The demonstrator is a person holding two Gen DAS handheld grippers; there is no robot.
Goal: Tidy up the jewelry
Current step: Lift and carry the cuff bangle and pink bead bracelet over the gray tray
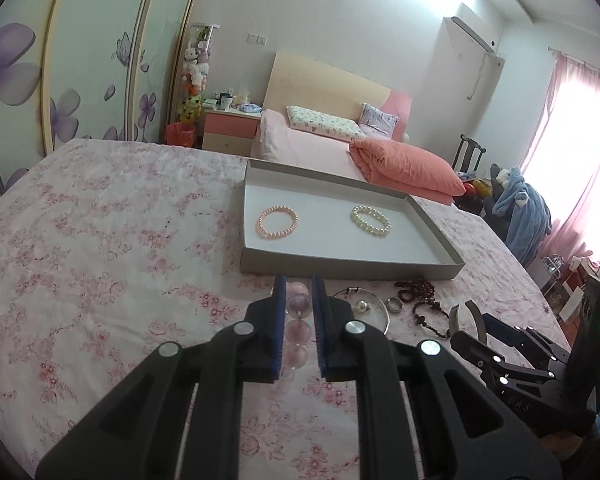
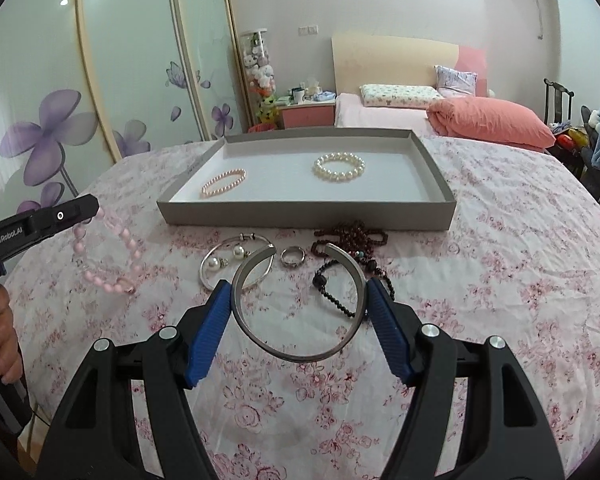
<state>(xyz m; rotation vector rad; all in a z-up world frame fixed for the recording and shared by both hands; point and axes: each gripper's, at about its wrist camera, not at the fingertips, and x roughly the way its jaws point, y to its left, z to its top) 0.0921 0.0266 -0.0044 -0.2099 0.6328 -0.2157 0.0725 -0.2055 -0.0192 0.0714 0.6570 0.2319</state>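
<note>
A grey tray [image 1: 340, 268] [image 2: 300, 212] sits on the floral tablecloth and holds a pink pearl bracelet [image 1: 278, 222] [image 2: 224, 183] and a white pearl bracelet [image 1: 371, 220] [image 2: 339, 167]. My left gripper [image 1: 299, 290] is shut on a pink bead bracelet [image 1: 298, 332] [image 2: 108, 256], which hangs from it above the cloth left of the tray. My right gripper [image 2: 298, 292] is shut on an open silver cuff bangle [image 2: 296, 304] and holds it just in front of the loose jewelry.
Loose on the cloth before the tray lie a thin silver bangle [image 2: 236, 268], two pearl earrings [image 2: 226, 260], a silver ring [image 2: 293, 258], and dark bead strands [image 2: 348, 256]. A bed [image 1: 320, 140] and wardrobe [image 1: 80, 60] stand beyond the table.
</note>
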